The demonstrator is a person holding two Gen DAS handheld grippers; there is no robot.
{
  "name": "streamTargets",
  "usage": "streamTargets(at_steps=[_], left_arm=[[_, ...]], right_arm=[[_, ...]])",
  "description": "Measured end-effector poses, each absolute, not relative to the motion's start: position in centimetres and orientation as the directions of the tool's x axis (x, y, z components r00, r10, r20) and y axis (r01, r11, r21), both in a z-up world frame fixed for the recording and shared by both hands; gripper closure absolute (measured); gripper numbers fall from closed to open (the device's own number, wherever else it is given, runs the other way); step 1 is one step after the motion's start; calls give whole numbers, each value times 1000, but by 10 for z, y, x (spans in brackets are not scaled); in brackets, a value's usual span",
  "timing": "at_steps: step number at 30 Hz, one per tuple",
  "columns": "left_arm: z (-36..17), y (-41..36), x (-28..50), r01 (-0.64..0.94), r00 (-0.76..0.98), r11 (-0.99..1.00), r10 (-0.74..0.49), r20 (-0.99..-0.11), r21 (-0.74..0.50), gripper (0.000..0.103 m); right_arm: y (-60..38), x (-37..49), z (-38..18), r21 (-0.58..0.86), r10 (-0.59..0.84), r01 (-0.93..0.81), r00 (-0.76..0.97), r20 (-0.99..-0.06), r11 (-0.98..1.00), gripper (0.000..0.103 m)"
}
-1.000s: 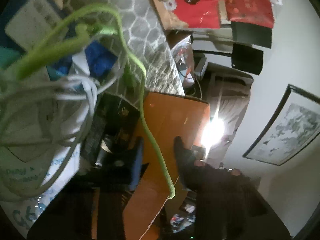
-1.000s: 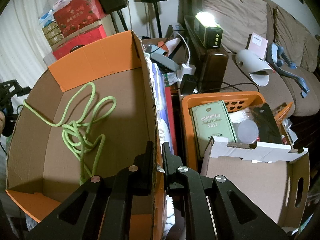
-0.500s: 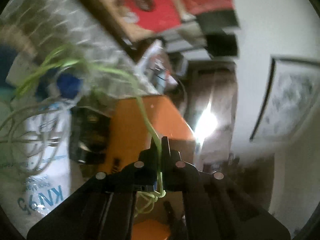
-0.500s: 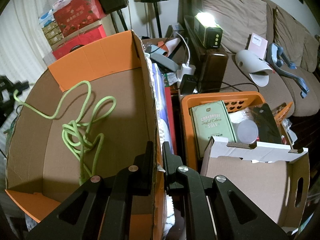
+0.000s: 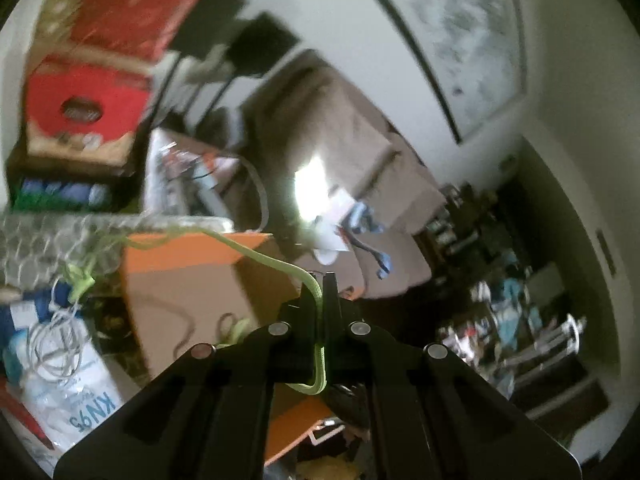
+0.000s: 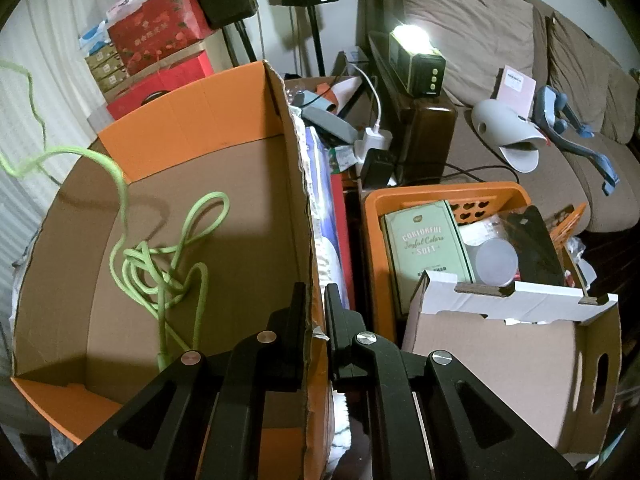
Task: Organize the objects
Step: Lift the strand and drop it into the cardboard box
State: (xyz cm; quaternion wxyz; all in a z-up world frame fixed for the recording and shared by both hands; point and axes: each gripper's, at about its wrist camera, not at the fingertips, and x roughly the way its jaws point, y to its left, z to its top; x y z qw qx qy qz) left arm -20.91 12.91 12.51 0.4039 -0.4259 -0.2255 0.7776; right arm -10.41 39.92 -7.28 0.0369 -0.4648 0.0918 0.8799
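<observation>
The green cable (image 6: 160, 264) is lying mostly in a loose tangle on the floor of the large orange cardboard box (image 6: 200, 120), while one strand is rising over the box's left wall and trailing up out of it. That strand is running to the left gripper (image 5: 320, 280), whose fingers are pinching shut on the cable (image 5: 318, 344), with a short loop hanging beneath them. The right gripper (image 6: 314, 292) is clamping the torn right wall of the box, one finger inside and one outside. Just beside the box, on its right, an orange basket (image 6: 440, 196) is holding a pale green book (image 6: 424, 248). A white-edged carton (image 6: 516, 340) is standing in front of the basket, and a brown sofa (image 6: 480, 40) is sitting behind.
</observation>
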Motion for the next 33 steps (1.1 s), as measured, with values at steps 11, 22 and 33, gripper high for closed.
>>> streamTargets(at_steps=[11,22,33], left_arm=[[223,180,-172,-627,-296,-515,851,-434,-584,100],[290,242,-142,-721,-260,-454,877,-403,-523,100],[241,256,-159,-661,-256,-519,835,-487,-542,100]], right_arm=[[399,-104,-73,124,-19,-150,-565,-825,-981,95],[397,-105,-71,120,-16,-148,-563,-826,-982,95],[396,-104,-72,118,-15,-146,-564,-826,-982,95]])
